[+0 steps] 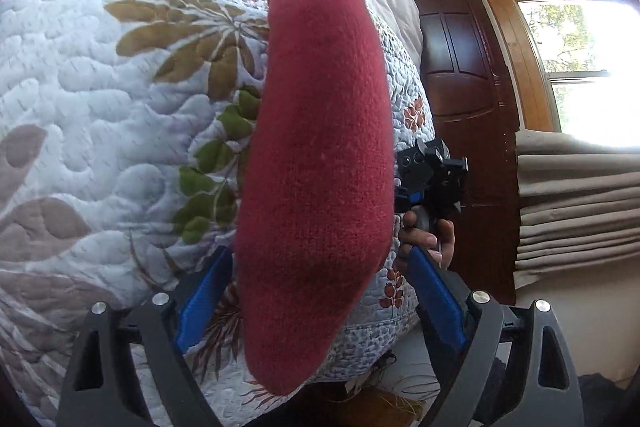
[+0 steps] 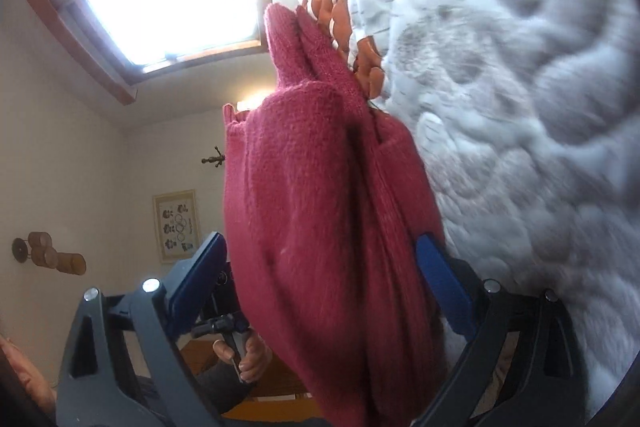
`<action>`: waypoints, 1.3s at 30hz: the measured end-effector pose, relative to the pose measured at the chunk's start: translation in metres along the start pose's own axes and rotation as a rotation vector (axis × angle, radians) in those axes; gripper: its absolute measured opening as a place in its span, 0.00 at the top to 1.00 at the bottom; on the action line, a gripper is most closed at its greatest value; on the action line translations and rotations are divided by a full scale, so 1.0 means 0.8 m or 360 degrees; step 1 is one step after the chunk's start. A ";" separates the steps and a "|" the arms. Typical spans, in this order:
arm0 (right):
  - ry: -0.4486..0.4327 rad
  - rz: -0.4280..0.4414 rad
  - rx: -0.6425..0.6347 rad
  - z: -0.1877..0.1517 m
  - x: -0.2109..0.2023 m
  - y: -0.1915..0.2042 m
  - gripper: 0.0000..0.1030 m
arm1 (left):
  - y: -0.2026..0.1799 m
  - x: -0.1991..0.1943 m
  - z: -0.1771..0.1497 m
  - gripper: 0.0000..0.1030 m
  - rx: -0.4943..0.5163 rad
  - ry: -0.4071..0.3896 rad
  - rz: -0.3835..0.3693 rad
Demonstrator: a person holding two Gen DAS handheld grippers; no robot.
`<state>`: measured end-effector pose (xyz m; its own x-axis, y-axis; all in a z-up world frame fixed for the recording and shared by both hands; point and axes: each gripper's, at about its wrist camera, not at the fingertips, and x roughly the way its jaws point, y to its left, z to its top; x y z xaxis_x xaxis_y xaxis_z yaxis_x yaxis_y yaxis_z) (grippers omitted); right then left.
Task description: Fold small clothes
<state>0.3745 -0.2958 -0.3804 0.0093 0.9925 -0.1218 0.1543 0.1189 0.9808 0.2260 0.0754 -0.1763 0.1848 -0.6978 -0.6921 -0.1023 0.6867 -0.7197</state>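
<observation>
A red knitted sock stands long and flat between the blue fingers of my left gripper, cuff up and toe down. It covers the left finger's edge, while quilt shows between it and the right finger, so the jaws stand apart. In the right wrist view a bunched red sock fills the span of my right gripper, pressing against both blue fingers. A toe end and a ribbed cuff stick out beyond the tips. Each view shows the other gripper held by a hand.
A quilted floral bedspread lies on the left of the left wrist view and appears again as the bedspread on the right of the right wrist view. A dark wooden door, a window and folded blinds stand behind.
</observation>
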 end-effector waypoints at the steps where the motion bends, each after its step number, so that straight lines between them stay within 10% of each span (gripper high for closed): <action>1: 0.0017 -0.0010 -0.0005 0.001 0.004 0.001 0.07 | -0.001 0.004 -0.001 0.12 0.0000 0.0009 0.0004; 17: 0.0001 -0.0004 -0.0048 0.019 0.037 0.027 0.13 | 0.003 0.043 0.005 0.14 -0.0056 0.0087 0.0032; 24: -0.0081 -0.0087 -0.0119 0.004 0.026 0.059 0.67 | 0.007 0.030 0.001 0.47 -0.0078 0.0057 0.0086; 39: -0.0167 -0.0227 -0.0389 -0.055 0.064 0.220 0.75 | -0.008 -0.059 -0.008 0.68 0.0032 -0.0063 -0.0066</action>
<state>0.3584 -0.2229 -0.2074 0.1089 0.9584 -0.2637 -0.0807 0.2729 0.9586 0.2120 0.1026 -0.1396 0.2269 -0.7173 -0.6587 -0.0741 0.6617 -0.7461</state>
